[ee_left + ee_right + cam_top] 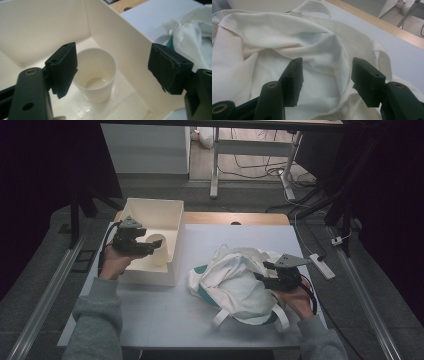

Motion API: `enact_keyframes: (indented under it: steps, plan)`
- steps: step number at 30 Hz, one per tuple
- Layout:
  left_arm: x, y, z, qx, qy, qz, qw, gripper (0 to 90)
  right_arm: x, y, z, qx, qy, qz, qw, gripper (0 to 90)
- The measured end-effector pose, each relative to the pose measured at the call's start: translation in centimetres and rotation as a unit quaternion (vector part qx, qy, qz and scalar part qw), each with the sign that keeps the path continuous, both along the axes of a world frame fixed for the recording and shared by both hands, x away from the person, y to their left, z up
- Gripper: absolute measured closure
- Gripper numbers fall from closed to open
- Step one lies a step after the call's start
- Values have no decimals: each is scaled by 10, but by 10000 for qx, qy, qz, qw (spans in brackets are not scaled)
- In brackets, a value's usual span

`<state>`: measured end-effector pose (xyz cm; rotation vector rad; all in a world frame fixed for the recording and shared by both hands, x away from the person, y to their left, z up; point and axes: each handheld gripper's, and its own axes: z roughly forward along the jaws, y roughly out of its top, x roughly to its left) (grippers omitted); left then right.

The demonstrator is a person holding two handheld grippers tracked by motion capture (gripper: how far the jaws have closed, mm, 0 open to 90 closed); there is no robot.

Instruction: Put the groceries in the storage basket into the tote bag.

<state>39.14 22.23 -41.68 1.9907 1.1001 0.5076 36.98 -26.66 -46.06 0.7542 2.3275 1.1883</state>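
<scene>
— Well, where is the paper cup [96,75] seen?

— It is seen standing upright inside the white box [167,212], near the box's right wall, on the left part of the table [165,312]. In the left gripper view its open mouth is turned up and a pale, empty bottom is shown.

— And how is the left gripper [150,249] held?

— It is held over the box by the left hand [114,264], pointed toward the cup. Its jaws are spread wide apart: one black pad [64,67] is seen just beside the cup's rim, the other is seen out past the box's right wall. Nothing is gripped between them.

— What is found on the other side?

— A white cloth bag [235,282] with teal trim is laid crumpled on the table, right of the box and apart from it. Its straps are spread toward the table's near edge.

— And the right gripper [261,276]?

— It is held over the bag's right side by the right hand [296,299]. In the right gripper view its jaws are parted, with folds of the white fabric seen between and beyond them; whether the cloth is touched cannot be told.
</scene>
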Motion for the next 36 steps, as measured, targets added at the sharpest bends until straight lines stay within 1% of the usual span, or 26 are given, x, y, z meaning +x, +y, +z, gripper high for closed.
enact_keyframes:
  steps: [2,4,7,9,12,14,15,18,22,25,28,29,34,36]
  plan:
    - [6,1,-6,61,123,51,9999,189,0,1,-1,-16,33,14,10000,429]
    - [12,1,-11,126,242,74,9996,154,-1,2,-3,-53,13,10,10000,430]
    - [20,2,-19,278,350,85,9990,131,-1,2,-4,-87,0,-5,10000,430]
    - [25,1,-23,341,414,152,9984,115,-1,2,-4,-68,-6,-9,10000,430]
    - [33,-2,-27,398,549,128,9976,94,-1,1,-5,-64,8,-15,10000,430]
    - [37,-6,-28,538,578,141,9968,75,0,1,-6,-79,16,-32,10000,429]
    - [38,-7,-28,574,574,152,9966,68,0,1,-6,-82,27,-45,10000,428]
    - [41,-10,-29,601,618,149,9962,58,1,2,-7,-80,25,-32,10000,428]
    - [46,-12,-35,678,760,149,9947,50,1,4,-7,-96,14,-15,10000,427]
    - [50,-13,-40,703,809,137,9941,56,0,4,-6,-69,8,-1,10000,426]
    - [56,-16,-46,810,886,172,9926,93,0,4,-6,-37,13,3,10000,426]
    - [57,-16,-46,820,870,165,9927,107,0,4,-6,-30,11,2,10000,425]
    - [56,-15,-46,700,881,49,9936,188,1,4,-7,-62,24,0,10000,423]
    - [56,-14,-46,688,890,37,9936,192,1,4,-6,-50,18,-1,10000,423]
